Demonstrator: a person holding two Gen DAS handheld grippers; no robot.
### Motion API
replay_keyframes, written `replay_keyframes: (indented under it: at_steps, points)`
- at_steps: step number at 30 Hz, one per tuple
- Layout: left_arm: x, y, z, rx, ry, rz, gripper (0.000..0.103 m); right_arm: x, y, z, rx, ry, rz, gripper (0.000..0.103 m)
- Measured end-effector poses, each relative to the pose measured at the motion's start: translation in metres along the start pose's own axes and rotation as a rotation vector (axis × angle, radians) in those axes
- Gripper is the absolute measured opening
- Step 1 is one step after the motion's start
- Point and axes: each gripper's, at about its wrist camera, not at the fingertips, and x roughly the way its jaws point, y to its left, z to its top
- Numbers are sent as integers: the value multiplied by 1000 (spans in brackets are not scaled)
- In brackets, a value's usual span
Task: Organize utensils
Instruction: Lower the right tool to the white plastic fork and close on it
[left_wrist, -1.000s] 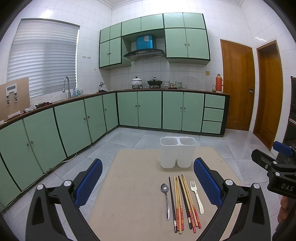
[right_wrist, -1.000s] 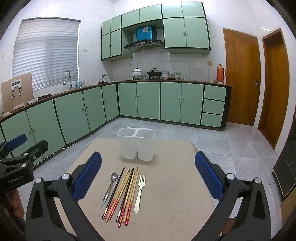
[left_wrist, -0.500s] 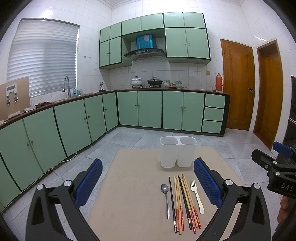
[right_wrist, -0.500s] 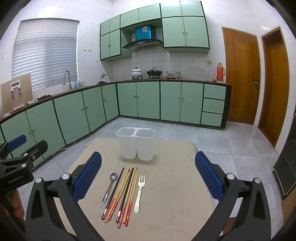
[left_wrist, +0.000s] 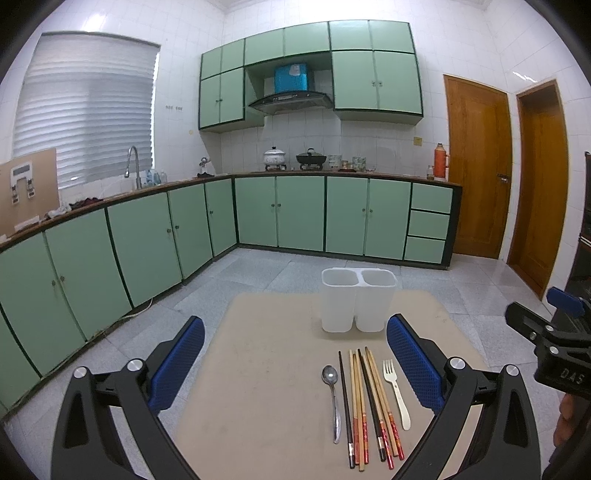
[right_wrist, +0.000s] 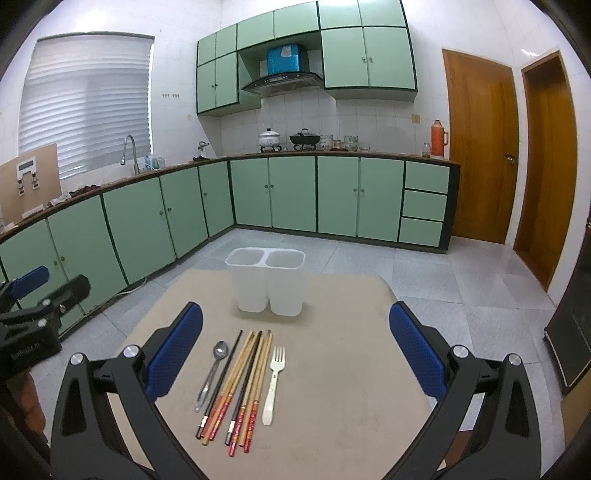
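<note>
A white two-compartment utensil holder (left_wrist: 357, 300) (right_wrist: 266, 281) stands empty at the far side of a beige table (left_wrist: 266, 369) (right_wrist: 351, 369). In front of it lie a metal spoon (left_wrist: 332, 398) (right_wrist: 212, 373), several chopsticks (left_wrist: 369, 402) (right_wrist: 240, 384) and a cream fork (left_wrist: 397, 393) (right_wrist: 272, 384), side by side. My left gripper (left_wrist: 295, 363) is open and empty above the table's near side, left of the utensils. My right gripper (right_wrist: 295, 356) is open and empty above the utensils. Each gripper shows at the edge of the other's view.
Green cabinets run along the left and back walls, with a sink (left_wrist: 133, 177) and pots (left_wrist: 291, 158) on the counter. Two wooden doors (left_wrist: 476, 166) stand at the right. A dark cabinet (right_wrist: 576, 325) stands close to the table's right side.
My right gripper has moved forward and a little lower toward the utensils. My left gripper has not moved. The utensils lie as before.
</note>
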Motion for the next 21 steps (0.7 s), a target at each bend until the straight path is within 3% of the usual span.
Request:
replay_keyframes:
  at_steps: [11, 16, 19, 21]
  points:
    - [85, 26, -35, -49, 138, 31, 97, 76, -6, -25, 0, 163, -42, 98]
    - [134, 19, -56, -5, 233, 60, 97, 122, -6, -39, -2, 242, -42, 97]
    - [165, 11, -71, 31, 299, 65, 97, 151, -4, -48, -6, 291, -41, 93]
    - [180, 11, -79, 28, 325, 61, 97, 170, -2, -55, -12, 327, -25, 85]
